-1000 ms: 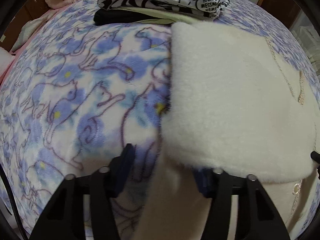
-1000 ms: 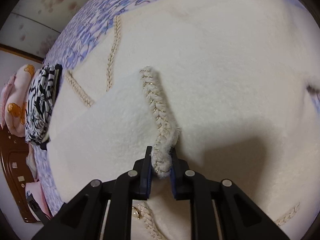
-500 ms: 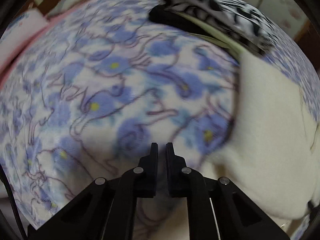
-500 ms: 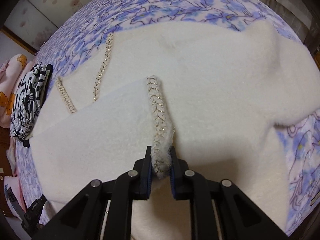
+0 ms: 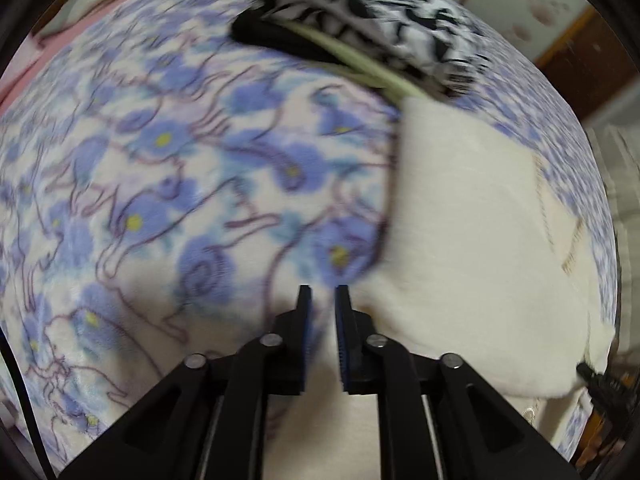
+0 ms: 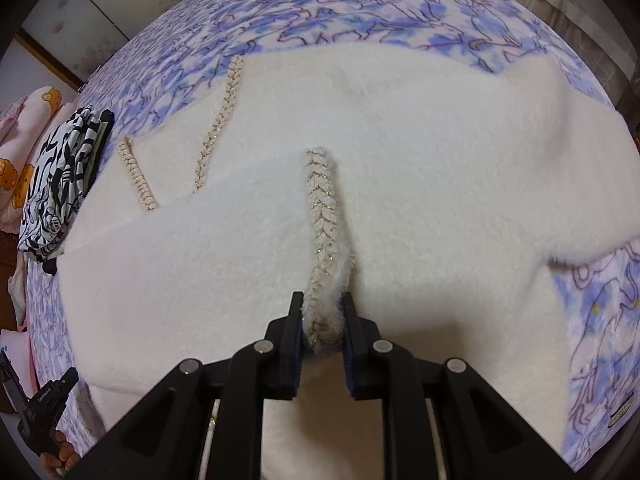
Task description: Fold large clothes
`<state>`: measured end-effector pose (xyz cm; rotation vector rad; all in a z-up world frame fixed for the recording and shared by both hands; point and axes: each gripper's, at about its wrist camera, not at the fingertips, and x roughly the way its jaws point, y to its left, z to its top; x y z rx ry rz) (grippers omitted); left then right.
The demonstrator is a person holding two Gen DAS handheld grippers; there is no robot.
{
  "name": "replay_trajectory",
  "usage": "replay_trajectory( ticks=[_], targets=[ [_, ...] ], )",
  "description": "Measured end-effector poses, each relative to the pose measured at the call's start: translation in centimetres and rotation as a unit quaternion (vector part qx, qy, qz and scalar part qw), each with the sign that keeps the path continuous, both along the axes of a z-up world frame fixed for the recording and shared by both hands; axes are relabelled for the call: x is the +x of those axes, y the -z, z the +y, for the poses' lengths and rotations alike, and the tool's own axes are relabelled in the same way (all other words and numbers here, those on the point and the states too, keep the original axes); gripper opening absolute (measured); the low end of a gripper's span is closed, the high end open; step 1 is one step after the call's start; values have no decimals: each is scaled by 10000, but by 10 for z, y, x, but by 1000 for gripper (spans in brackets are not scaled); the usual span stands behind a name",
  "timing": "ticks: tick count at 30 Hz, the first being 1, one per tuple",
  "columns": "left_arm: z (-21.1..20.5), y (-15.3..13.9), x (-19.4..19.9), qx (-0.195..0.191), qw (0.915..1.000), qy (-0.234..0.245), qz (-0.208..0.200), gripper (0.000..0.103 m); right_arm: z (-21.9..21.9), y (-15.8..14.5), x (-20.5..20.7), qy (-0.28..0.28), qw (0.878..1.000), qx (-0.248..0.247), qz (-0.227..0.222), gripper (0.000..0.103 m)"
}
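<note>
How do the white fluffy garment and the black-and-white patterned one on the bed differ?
The white fluffy garment is plain cream with braided trim; the black-and-white patterned one is boldly printed. The white one lies spread wide and partly folded over; the patterned one is a compact folded bundle atop a small stack. Both rest on the blue floral blanket.

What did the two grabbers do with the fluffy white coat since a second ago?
The left gripper let go of the white coat, swung out over the flowery blanket, snapped nearly shut and is now opening again with nothing between its jaws. The right gripper still pinches the braided trim, though its jaws are easing open. The pile of folded clothes stayed put.
</note>
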<state>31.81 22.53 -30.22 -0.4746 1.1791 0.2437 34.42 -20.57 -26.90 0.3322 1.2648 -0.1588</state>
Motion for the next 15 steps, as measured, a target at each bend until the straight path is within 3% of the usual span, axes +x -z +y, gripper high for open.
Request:
replay_trajectory(
  ticks=[2,4,6,9,12,14,15],
  targets=[
    [-16,-14,5,114,9998,172,-70,28,2,-9,-4,-4,9998,-136,-150,23],
    [-31,-26,12,228,9988,403,-133,31,6,-21,-9,-62,9989,-224,-404,39],
    [-47,-35,19,192,9971,707,-210,38,16,-33,-16,-189,9967,-292,-731,47],
    [-67,-43,21,-36,9914,1263,-349,38,41,-38,-19,-697,9922,78,-1029,47],
    [-100,-41,28,-166,9839,1756,-296,38,86,-22,-12,-1511,9835,670,-740,47],
    [-121,-36,29,-221,9805,1940,-204,35,110,-13,-13,-1764,9774,940,-685,34],
    [-128,-31,30,-260,9793,2004,-139,24,121,-8,-13,-1835,9748,1080,-669,19]
  ],
)
